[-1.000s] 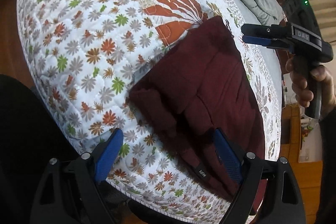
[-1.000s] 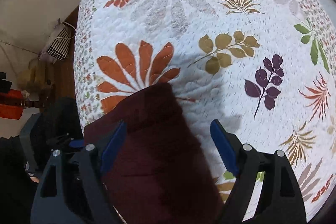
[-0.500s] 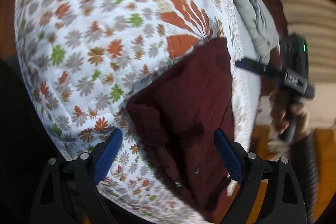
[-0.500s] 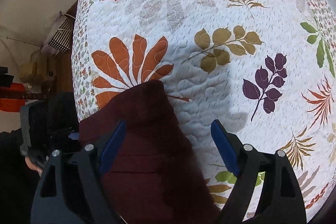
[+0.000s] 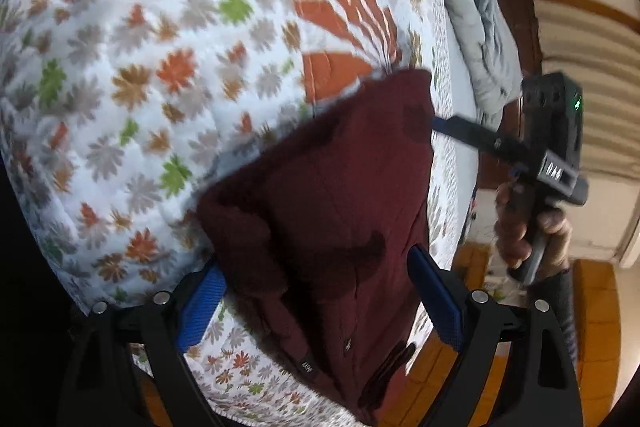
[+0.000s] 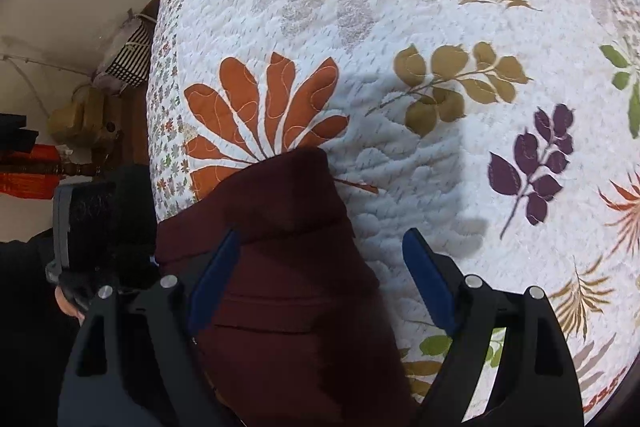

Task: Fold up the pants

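The maroon pants (image 5: 332,211) are lying folded near the edge of the bed, on a white quilt (image 5: 160,67) printed with leaves and flowers, their far end just reaching a big orange leaf (image 6: 264,107). The left gripper (image 5: 316,291) is hovering over the near end of the pants with its blue pads (image 5: 202,301) spread wide, one on either side of the cloth and not pinching it. The right gripper (image 6: 320,275) is pointing steeply down over the far end, jaws also standing wide apart, gripping nothing; the person's right hand (image 5: 524,227) is holding its handle. A grey blanket (image 5: 476,3) is lying bunched at the far right of the bed
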A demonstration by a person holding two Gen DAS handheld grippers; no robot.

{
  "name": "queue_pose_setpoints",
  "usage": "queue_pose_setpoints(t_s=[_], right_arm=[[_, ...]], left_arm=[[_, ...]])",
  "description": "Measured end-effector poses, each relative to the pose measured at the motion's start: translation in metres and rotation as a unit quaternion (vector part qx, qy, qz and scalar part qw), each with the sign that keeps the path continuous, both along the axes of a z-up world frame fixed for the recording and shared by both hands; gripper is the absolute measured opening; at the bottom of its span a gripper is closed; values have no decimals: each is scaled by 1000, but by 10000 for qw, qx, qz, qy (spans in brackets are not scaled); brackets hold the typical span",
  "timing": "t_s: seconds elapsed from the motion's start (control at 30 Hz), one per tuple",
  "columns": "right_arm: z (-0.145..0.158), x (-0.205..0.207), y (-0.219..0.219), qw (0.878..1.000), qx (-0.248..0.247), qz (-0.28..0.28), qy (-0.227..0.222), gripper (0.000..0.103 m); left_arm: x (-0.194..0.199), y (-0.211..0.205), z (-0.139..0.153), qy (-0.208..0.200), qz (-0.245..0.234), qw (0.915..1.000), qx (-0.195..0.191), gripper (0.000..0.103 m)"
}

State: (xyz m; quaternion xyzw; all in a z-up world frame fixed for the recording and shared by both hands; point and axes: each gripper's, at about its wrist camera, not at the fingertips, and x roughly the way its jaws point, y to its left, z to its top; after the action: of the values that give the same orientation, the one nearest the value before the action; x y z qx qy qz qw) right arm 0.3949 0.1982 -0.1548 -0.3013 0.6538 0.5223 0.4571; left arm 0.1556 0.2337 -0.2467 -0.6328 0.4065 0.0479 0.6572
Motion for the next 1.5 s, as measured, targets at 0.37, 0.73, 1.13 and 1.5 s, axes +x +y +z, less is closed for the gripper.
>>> queue_pose_setpoints(t_s=[0.37,0.73,1.13,1.5], right_arm=[[-38,-22,27,9980,-96,505,380,83],[11,-26,13,9995,153,285,-52,22],[132,-51,-49,9867,633,-352,-1452,20],[208,-80,-135,9652,830,-948,-2290,18]], left_arm=[[-3,0,0,-69,71,9996,271,72],[-20,1,28,-561,-229,9966,551,35],[-21,-41,126,-1576,-951,9714,1501,34],[-25,-106,191,-2127,-1553,9426,2055,34]])
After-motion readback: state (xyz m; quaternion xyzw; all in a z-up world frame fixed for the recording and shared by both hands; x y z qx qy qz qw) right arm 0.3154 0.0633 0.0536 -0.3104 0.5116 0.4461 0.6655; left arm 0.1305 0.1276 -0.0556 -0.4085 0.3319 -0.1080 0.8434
